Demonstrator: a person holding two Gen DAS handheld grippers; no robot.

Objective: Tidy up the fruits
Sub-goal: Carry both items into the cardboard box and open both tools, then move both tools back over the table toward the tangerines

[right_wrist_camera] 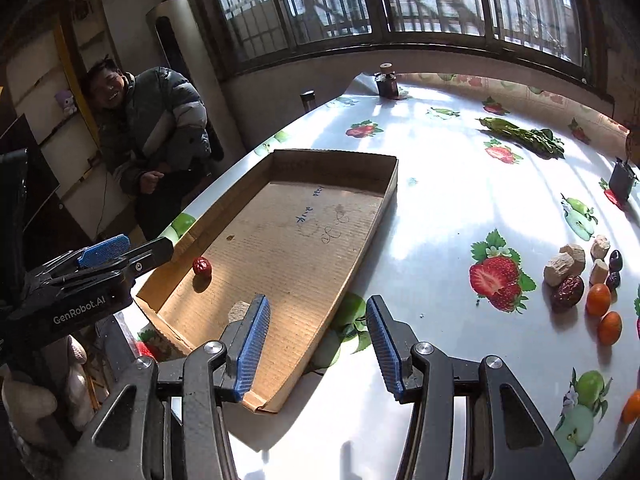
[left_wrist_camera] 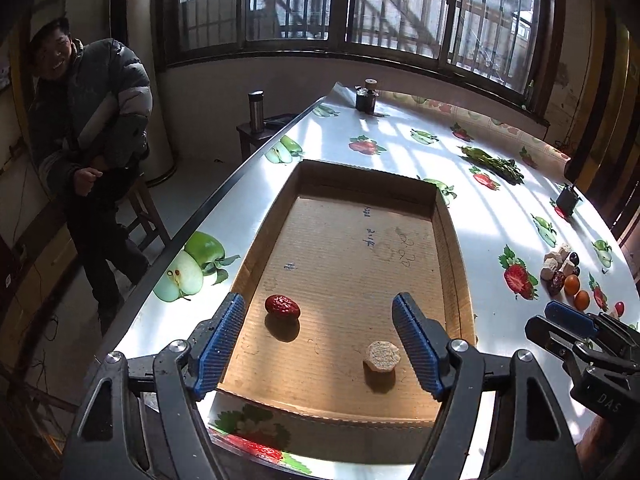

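Observation:
A shallow cardboard tray [left_wrist_camera: 454, 240] [right_wrist_camera: 360, 248] lies on the fruit-print table. In it are a red date [left_wrist_camera: 282, 306] [right_wrist_camera: 202, 266] and a beige chunk [left_wrist_camera: 381, 355] [right_wrist_camera: 239, 309]. My left gripper [left_wrist_camera: 320, 344] is open and empty above the tray's near end, the date and chunk between its fingers. My right gripper [right_wrist_camera: 318, 344] is open and empty over the tray's right near corner. A pile of loose fruits lies at the right: beige chunks [right_wrist_camera: 564, 264], a dark date [right_wrist_camera: 567, 291], small oranges [right_wrist_camera: 599, 299] and dark olives [right_wrist_camera: 615, 260].
A bunch of green vegetables [right_wrist_camera: 528, 136] lies far right. A small dark jar [left_wrist_camera: 366, 98] stands at the far table edge and a black box [right_wrist_camera: 621, 180] at the right. A seated person [left_wrist_camera: 92, 128] is left of the table.

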